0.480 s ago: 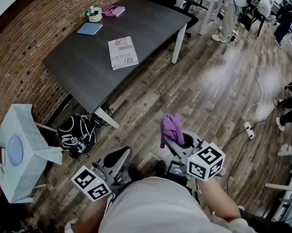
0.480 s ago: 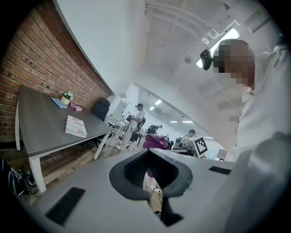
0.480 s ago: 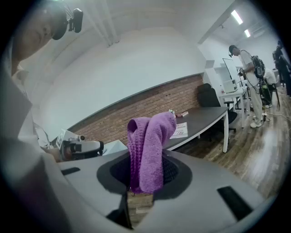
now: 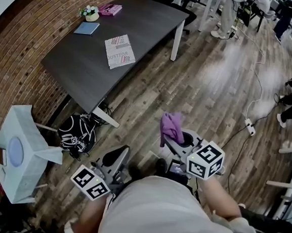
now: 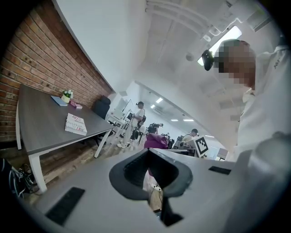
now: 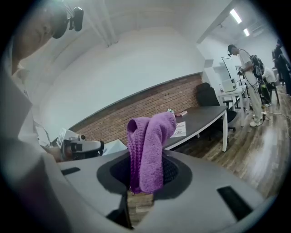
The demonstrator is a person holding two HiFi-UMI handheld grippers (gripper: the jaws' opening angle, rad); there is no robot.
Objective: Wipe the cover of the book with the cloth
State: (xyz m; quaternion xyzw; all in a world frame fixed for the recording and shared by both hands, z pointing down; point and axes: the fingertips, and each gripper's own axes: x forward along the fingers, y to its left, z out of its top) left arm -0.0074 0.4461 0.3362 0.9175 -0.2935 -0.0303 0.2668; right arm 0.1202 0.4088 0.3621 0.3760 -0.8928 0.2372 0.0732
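The plank floor [image 4: 214, 89] fills most of the head view. The dark bench [image 4: 84, 65] stands by the brick wall, well apart from the person, with a black bag [image 4: 77, 134] partly hidden beneath its near end. The book [image 4: 119, 51] lies flat mid-bench, its cover print too small to read. The left gripper [image 4: 113, 159] has its fingers closed on nothing. The right gripper [image 6: 141, 182] clamps the purple cloth [image 6: 149, 150], whose lower end is lost between the fingers. The person's torso hides both hands.
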